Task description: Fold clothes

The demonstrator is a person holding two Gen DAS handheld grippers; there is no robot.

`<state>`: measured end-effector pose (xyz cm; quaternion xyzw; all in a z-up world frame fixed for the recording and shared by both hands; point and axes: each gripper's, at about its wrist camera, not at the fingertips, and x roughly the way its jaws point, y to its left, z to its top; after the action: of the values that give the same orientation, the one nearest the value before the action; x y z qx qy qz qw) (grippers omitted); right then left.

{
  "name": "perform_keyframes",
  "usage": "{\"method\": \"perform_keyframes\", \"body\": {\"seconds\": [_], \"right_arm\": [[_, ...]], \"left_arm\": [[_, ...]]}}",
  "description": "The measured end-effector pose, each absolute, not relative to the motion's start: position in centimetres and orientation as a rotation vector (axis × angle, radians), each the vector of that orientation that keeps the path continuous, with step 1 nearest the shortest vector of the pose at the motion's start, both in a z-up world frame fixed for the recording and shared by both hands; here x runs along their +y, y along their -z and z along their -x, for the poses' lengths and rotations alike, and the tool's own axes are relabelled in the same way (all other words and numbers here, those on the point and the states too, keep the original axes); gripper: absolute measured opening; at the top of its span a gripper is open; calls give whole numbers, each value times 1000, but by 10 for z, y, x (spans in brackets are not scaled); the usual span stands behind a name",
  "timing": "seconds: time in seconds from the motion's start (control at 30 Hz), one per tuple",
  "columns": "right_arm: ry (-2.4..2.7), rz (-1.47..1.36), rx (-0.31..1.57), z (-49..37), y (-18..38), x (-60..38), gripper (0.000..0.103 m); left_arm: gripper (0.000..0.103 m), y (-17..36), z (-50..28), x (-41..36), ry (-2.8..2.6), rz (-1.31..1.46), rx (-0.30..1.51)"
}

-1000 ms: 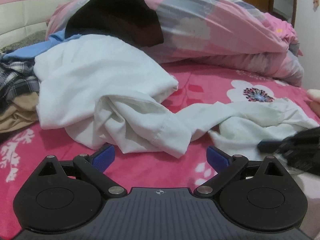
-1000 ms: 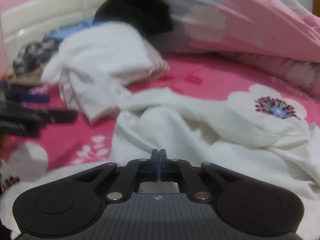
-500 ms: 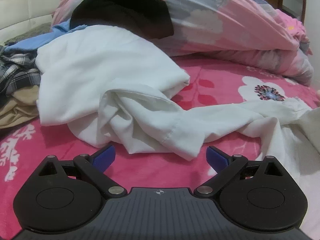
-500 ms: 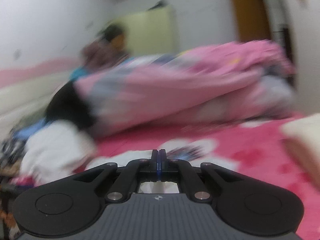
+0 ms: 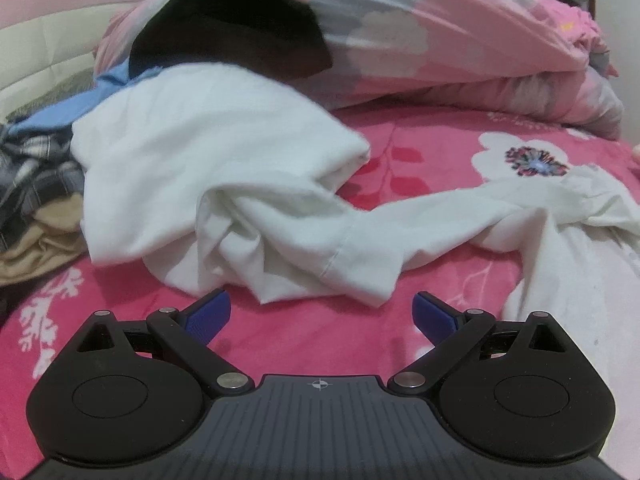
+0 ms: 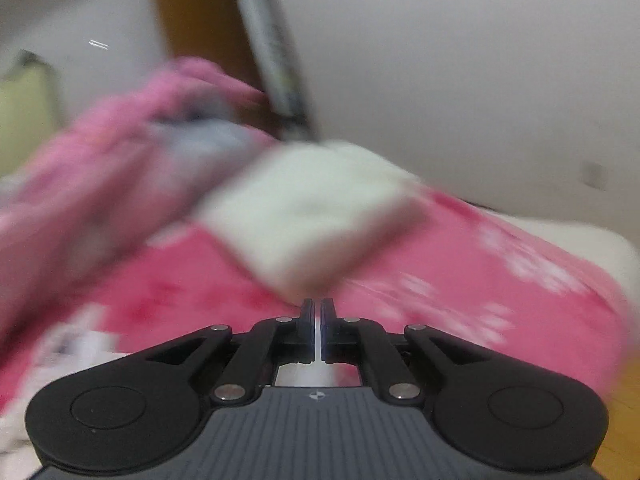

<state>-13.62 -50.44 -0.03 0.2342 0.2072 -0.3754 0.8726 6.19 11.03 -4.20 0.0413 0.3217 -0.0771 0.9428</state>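
The white garment [image 5: 224, 184] lay in a rumpled heap on the pink flowered bed [image 5: 304, 332], and one long part of it stretched away to the right edge of the left view, where it was cut off. The left tongs [image 5: 322, 314] stood wide, with nothing between them, just in front of the garment's near edge and not touching it.

Behind the white garment lay a black cloth [image 5: 236, 28], partly on top of a big pink quilt [image 5: 460, 48]. To the left of the garment sat a pile of other clothes — a blue piece [image 5: 60, 110], a checked one [image 5: 32, 172] and a tan one [image 5: 40, 248] — pressed close against it.

The right view was very blurry. The right tongs [image 6: 317, 312] were almost closed, with only a thin slit between them, and the slit was starting to widen. Nothing could be seen in it. Just past their tips was a pale folded block of cloth [image 6: 312, 216] on the bed — too smeared to tell more.
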Motion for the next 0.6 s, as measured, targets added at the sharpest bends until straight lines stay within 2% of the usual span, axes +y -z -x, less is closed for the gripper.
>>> {"method": "perform_keyframes", "body": {"seconds": [0.07, 0.13, 0.17, 0.4, 0.6], "right_arm": [[838, -498, 400, 147, 7, -503, 4], [825, -476, 347, 157, 5, -491, 18], [792, -459, 337, 158, 2, -481, 20], [229, -401, 364, 108, -3, -401, 20], [46, -495, 551, 27, 64, -386, 20]], "left_arm": [[99, 32, -58, 100, 186, -107, 622], [99, 22, -55, 81, 246, -151, 592], [100, 17, -54, 70, 277, -174, 577], [101, 11, -57, -41, 523, -441, 474], [100, 40, -58, -140, 671, -690, 369]]}}
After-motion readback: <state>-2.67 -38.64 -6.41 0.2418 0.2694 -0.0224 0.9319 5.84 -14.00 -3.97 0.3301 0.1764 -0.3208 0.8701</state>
